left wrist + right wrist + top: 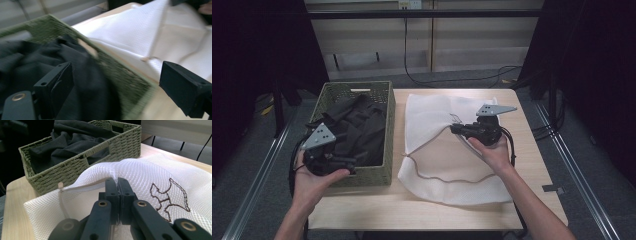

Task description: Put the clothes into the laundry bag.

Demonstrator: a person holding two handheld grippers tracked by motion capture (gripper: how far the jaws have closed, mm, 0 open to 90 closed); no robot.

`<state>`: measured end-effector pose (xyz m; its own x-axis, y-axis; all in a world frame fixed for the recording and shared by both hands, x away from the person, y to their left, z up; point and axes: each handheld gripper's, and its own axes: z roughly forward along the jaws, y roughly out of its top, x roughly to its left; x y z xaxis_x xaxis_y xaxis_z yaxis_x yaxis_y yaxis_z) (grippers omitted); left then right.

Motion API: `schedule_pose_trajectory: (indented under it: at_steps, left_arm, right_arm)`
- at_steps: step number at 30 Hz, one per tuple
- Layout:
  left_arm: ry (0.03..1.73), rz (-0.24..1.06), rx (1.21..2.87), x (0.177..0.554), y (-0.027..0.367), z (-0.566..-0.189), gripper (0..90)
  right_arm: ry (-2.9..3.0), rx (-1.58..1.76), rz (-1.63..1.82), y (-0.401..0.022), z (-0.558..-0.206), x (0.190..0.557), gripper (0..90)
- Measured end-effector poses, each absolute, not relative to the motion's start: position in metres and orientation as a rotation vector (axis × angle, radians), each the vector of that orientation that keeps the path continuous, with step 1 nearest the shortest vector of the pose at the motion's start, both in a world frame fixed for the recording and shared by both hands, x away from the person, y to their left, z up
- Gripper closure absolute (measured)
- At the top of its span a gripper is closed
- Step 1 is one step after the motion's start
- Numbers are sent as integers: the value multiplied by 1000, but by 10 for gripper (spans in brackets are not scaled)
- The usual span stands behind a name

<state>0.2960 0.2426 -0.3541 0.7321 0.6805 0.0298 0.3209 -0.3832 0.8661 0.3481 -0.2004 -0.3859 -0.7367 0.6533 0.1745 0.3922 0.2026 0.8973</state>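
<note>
The right gripper [117,182] is pinching the lifted upper edge of the white mesh laundry bag [140,173] (a brown outline print showing on it), just beside the green woven basket [75,170]. The left gripper [115,82] is hanging open-jawed over that basket's near corner, above the dark clothes [32,57] inside, nothing between its jaws.

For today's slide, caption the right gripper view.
Right gripper shut on white mesh bag, beside basket of dark clothes.
</note>
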Motion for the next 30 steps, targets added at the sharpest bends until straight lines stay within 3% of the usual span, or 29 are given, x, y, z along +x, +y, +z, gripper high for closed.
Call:
schedule_pose_trajectory:
  at_steps: [4, 10, 13, 16, 18, 20, 27, 30]
  left_arm:
    - [791, 623, 2066, 322, 240, -348, 109]
    - [843, 563, 2052, 364, 244, -359, 51]
    - [873, 591, 2091, 380, 243, -366, 55]
    - [888, 534, 2080, 392, 240, -373, 53]
    - [895, 557, 2131, 398, 235, -380, 52]
    - [913, 493, 2177, 405, 232, -389, 39]
    - [964, 536, 2322, 418, 232, -415, 26]
    - [1026, 586, 2331, 423, 240, -414, 70]
  right_arm:
    - [2241, 998, 1549, -200, -387, 348, 882]
    - [2255, 992, 1545, -200, -388, 349, 882]
    - [2259, 993, 1541, -199, -389, 349, 882]
    - [2273, 989, 1532, -198, -390, 350, 882]
    - [2277, 988, 1532, -198, -391, 350, 882]
    - [2278, 991, 1529, -198, -391, 350, 882]
    - [2285, 992, 1526, -198, -393, 350, 881]
    - [2288, 996, 1523, -198, -393, 351, 881]
